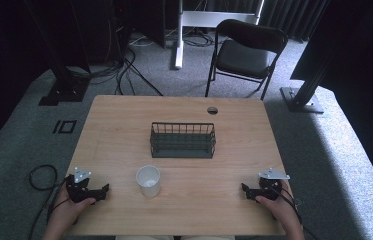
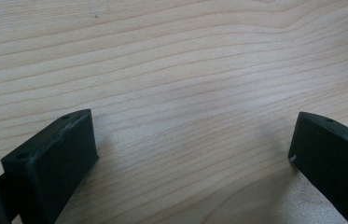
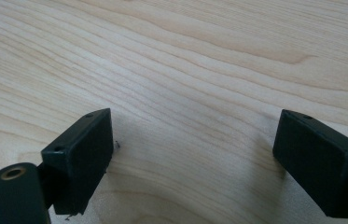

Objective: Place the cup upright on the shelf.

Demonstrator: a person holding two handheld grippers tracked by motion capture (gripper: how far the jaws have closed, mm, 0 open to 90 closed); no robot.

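The wooden table [image 1: 124, 125] lay under both tools. A dark wire basket [image 1: 183, 140] sat ahead of them, farther across the table and roughly midway between the two. The left gripper [image 1: 105, 190] rested at the near edge with its jaws spread wide, bare wood between them. The right gripper [image 1: 244, 189] rested likewise, wide apart and holding nothing. A white cup [image 1: 148, 181] stood upright just to the right of the left gripper, well apart from the right one.

Bare desk [image 1: 234, 165] lies open between both tools; a white cup [image 1: 148, 181] and wire basket [image 1: 182, 140] block the middle.
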